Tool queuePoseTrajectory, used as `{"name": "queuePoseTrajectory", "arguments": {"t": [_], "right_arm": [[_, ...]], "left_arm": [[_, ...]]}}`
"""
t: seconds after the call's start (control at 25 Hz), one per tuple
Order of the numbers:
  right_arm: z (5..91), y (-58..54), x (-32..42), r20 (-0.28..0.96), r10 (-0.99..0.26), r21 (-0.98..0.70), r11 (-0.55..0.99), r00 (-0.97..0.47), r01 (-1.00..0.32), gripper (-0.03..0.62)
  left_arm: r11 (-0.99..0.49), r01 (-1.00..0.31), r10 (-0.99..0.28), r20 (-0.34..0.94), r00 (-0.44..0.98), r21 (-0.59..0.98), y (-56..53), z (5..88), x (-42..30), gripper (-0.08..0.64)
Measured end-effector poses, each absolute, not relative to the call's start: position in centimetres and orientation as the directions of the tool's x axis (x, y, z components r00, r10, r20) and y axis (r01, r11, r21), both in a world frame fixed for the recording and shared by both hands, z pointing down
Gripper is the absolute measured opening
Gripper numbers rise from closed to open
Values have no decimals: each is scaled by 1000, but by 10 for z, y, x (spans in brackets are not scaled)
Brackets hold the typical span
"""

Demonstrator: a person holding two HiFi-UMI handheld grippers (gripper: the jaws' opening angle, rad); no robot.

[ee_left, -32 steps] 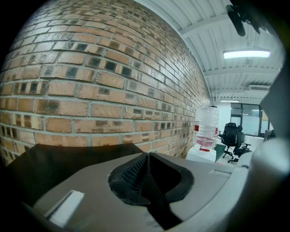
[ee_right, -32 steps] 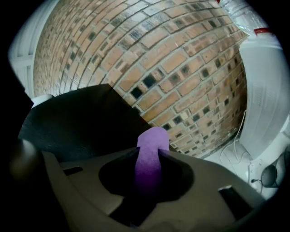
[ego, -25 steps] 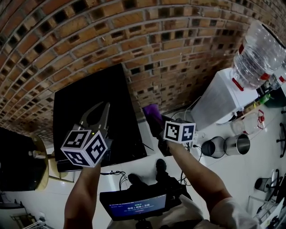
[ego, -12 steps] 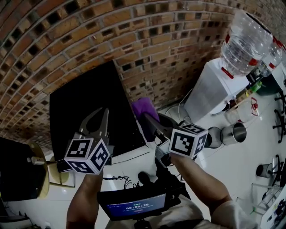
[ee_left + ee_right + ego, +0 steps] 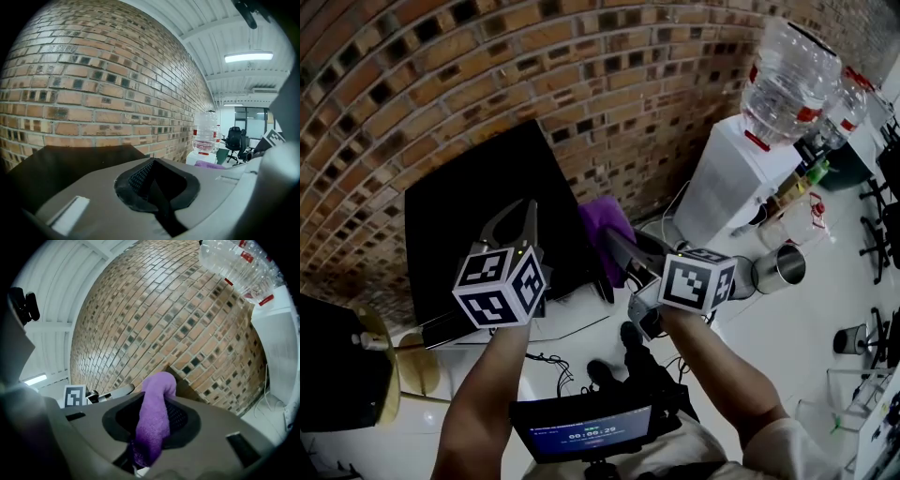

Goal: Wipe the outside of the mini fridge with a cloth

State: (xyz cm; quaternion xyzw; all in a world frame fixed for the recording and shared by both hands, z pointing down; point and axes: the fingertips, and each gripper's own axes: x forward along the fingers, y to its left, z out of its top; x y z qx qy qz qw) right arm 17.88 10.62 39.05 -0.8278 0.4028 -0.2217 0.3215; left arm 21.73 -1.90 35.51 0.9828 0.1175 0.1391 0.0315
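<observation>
Since the earlier frame the right tongs (image 5: 607, 242) have swung up and leftward, bringing the cloth (image 5: 602, 217) nearer the fridge (image 5: 459, 211). Centre of the head view: the purple cloth is pinched between the right tongs' narrowed jaws, its free end standing past their tips, just beside the black fridge's right edge; whether they touch cannot be told. Left of centre: the left tongs (image 5: 529, 210), pressed together and empty, hang over the fridge top. Brick wall (image 5: 581, 84) behind; water dispenser (image 5: 727, 192) at upper right.
</observation>
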Motion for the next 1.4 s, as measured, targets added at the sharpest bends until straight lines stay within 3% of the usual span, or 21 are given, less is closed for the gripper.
{"name": "queuePoseTrajectory", "arguments": {"t": [0.52, 1.4], "right_arm": [[411, 110, 186, 141, -759, -701, -530, 635, -478, 89], [520, 106, 188, 248, -792, -788, -500, 557, -360, 89]], "left_arm": [[-970, 229, 244, 277, 929, 87, -16, 358, 218, 6], [-975, 202, 220, 262, 939, 97, -21, 355, 217, 6]]}}
